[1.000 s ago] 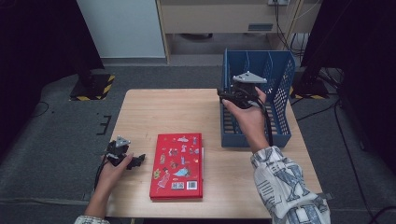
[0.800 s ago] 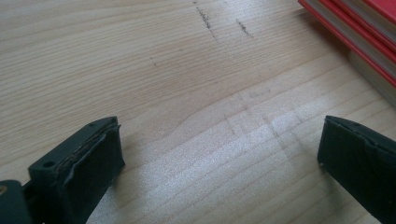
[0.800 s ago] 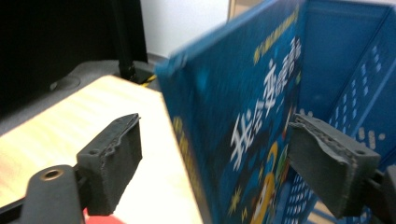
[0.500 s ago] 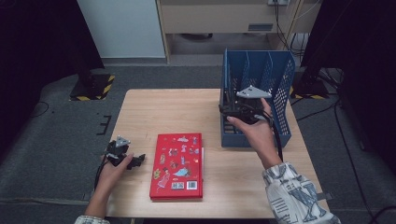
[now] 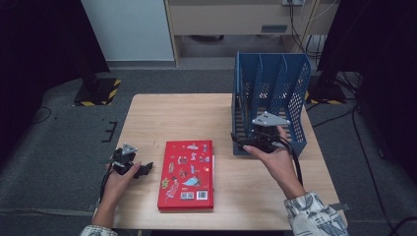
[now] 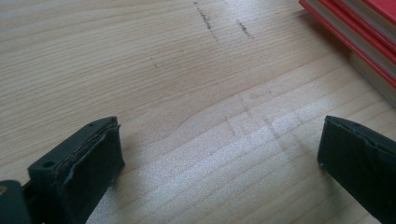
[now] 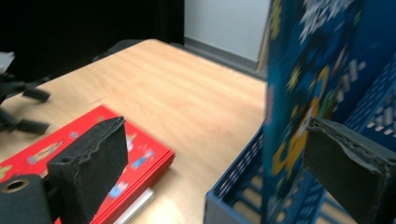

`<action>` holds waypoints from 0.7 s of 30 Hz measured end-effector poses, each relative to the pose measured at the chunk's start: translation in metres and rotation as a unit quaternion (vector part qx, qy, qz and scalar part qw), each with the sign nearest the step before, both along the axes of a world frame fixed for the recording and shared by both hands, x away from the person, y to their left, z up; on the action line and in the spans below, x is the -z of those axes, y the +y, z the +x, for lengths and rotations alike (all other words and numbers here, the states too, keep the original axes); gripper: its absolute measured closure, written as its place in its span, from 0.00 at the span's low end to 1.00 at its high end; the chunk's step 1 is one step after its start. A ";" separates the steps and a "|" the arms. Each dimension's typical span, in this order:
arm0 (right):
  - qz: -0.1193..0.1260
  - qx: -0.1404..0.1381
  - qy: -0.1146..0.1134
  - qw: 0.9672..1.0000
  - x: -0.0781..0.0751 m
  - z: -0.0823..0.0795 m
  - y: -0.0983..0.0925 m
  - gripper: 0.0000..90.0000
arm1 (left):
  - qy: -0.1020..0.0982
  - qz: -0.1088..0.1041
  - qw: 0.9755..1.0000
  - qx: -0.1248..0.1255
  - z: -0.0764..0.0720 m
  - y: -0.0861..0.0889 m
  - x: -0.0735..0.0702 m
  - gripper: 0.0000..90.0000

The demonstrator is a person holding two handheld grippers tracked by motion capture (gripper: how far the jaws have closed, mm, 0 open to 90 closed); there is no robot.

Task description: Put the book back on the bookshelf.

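- Two grippers in play: left gripper (image 5: 142,169) parked on the table (image 5: 167,113) beside the red stack (image 5: 187,174), jaws wide, nothing held.
- At least two red books in that stack, flat near the front edge; exact count hard to tell.
- Right gripper (image 5: 241,142) at the rack front, jaws just been opening, wide now, blue book (image 7: 299,93) between them but not pinched.
- Best to back straight out, no nudging the book.
- One blue rack (image 5: 270,73) at the far right, one blue book upright inside.

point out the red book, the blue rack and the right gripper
red book (image 5: 187,174), high view, middle of its cover
blue rack (image 5: 297,83), high view, right side wall
right gripper (image 5: 235,141), high view, between its fingertips
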State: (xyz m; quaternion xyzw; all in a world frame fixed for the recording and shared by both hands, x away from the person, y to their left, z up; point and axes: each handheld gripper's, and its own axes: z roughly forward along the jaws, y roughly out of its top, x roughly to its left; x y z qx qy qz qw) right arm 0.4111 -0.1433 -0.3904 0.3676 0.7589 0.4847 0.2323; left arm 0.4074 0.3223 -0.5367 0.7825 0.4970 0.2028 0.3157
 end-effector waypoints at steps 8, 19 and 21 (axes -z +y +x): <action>0.018 -0.005 0.018 1.000 0.024 -0.011 -0.009 0.08 | 0.000 0.000 1.000 -0.005 0.000 -0.001 0.000 0.00; 0.004 -0.019 0.038 0.999 0.044 -0.021 0.007 0.08 | 0.000 0.000 1.000 -0.012 -0.003 -0.004 0.000 0.00; 0.003 -0.023 0.038 0.999 0.045 -0.024 0.012 0.09 | 0.000 -0.002 1.000 -0.010 -0.004 -0.004 0.000 0.00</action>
